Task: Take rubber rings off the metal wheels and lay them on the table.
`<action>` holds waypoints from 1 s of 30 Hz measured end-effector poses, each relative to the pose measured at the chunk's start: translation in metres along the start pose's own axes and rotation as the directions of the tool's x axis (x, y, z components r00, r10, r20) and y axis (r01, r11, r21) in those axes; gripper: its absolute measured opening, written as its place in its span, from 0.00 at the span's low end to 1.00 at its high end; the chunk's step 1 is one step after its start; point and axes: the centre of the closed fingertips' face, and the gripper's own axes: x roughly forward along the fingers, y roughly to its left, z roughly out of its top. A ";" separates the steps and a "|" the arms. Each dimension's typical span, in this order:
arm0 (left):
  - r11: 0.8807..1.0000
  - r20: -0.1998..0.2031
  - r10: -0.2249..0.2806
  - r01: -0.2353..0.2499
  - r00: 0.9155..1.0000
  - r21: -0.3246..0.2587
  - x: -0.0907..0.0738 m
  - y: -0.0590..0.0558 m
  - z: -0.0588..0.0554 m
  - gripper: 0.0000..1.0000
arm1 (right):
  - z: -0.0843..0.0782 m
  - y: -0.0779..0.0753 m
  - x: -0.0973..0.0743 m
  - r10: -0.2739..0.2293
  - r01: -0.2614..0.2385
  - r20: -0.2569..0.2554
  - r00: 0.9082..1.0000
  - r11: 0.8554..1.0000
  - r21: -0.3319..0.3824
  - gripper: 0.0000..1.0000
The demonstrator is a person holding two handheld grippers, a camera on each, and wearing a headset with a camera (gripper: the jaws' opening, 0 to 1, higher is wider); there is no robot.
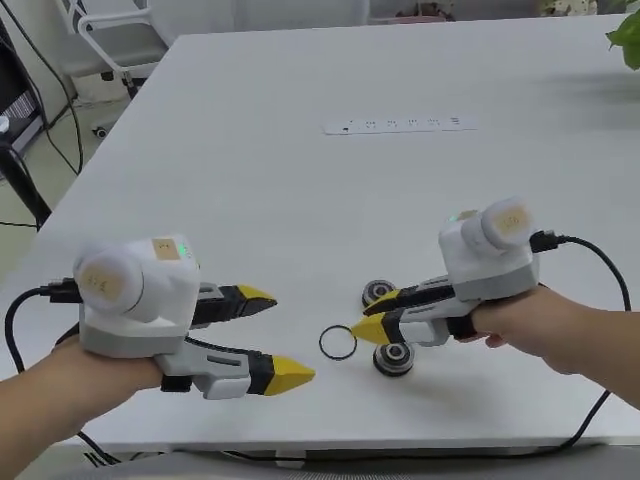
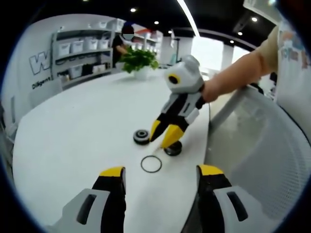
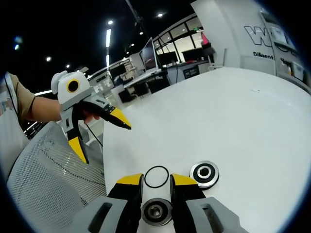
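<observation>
At the table's near edge, left gripper (image 1: 270, 336) with jaws wide apart, holding nothing. Just beyond it, a loose rubber ring (image 1: 338, 342) lies flat on the table (image 1: 300, 180). Right gripper (image 1: 376, 313) jaws narrowly apart, gripping nothing, above one wheel (image 1: 393, 358) — second wheel (image 1: 378, 292) just behind.

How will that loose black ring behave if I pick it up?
The rubber ring looks thin, so probably light and floppy, sagging from a pinch. It lies flat on the table, so unlikely to roll, but possibly hard to get under.
</observation>
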 end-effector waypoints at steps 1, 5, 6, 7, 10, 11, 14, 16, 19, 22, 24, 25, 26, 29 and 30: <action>1.000 -0.003 -0.005 0.005 1.000 -0.001 0.001 -0.001 0.001 0.59 | 0.001 0.000 -0.002 0.000 0.000 0.003 1.000 1.000 -0.002 0.20; 1.000 -0.008 -0.017 0.017 1.000 0.013 0.006 -0.003 0.005 0.60 | 0.003 0.001 -0.011 0.001 -0.001 0.020 1.000 1.000 0.001 0.21; 1.000 -0.008 -0.018 0.018 1.000 0.018 0.007 -0.004 0.006 0.61 | 0.003 0.000 -0.014 -0.001 0.001 0.021 1.000 1.000 -0.001 0.21; 1.000 -0.009 -0.023 0.023 1.000 0.022 0.008 -0.005 0.007 0.61 | 0.002 0.000 -0.016 -0.001 0.001 0.021 1.000 1.000 -0.002 0.22; 0.999 -0.018 -0.038 0.038 0.999 0.037 0.013 -0.007 0.010 0.60 | 0.000 -0.001 -0.024 -0.005 0.005 0.018 1.000 1.000 -0.011 0.22; 0.998 -0.021 -0.040 0.041 0.999 0.040 0.014 -0.007 0.010 0.60 | -0.001 -0.001 -0.027 -0.007 0.007 0.017 1.000 1.000 -0.015 0.23; 0.997 -0.029 -0.052 0.054 0.998 0.053 0.019 -0.008 0.013 0.59 | -0.004 0.000 -0.034 -0.012 0.012 0.018 1.000 1.000 -0.019 0.23; 0.997 -0.032 -0.057 0.059 0.998 0.055 0.021 -0.008 0.014 0.58 | -0.006 -0.004 -0.036 -0.012 0.013 0.018 1.000 1.000 -0.017 0.24; 0.995 -0.041 -0.068 0.071 0.997 0.065 0.027 -0.009 0.016 0.56 | -0.010 -0.001 -0.040 -0.012 0.013 0.012 1.000 1.000 -0.023 0.25; 0.994 -0.046 -0.082 0.086 0.996 0.073 0.034 -0.011 0.019 0.56 | -0.015 0.001 -0.043 -0.006 0.006 0.002 1.000 0.999 -0.035 0.26; 0.992 -0.050 -0.088 0.092 0.995 0.081 0.037 -0.013 0.020 0.56 | -0.017 0.003 -0.044 -0.004 0.004 -0.004 1.000 0.999 -0.040 0.26; 0.992 -0.053 -0.094 0.098 0.994 0.085 0.040 -0.014 0.021 0.55 | -0.019 0.003 -0.044 -0.003 0.003 -0.008 1.000 0.999 -0.044 0.26; 0.991 -0.056 -0.097 0.102 0.994 0.089 0.042 -0.014 0.021 0.55 | -0.020 0.004 -0.044 -0.002 0.001 -0.012 1.000 0.999 -0.048 0.27; 0.989 -0.062 -0.106 0.112 0.992 0.096 0.048 -0.016 0.023 0.55 | -0.024 0.002 -0.044 0.003 -0.004 -0.024 1.000 0.998 -0.062 0.27; 0.988 -0.066 -0.111 0.117 0.992 0.101 0.050 -0.017 0.024 0.54 | -0.027 0.003 -0.044 0.005 -0.007 -0.032 0.999 0.998 -0.069 0.27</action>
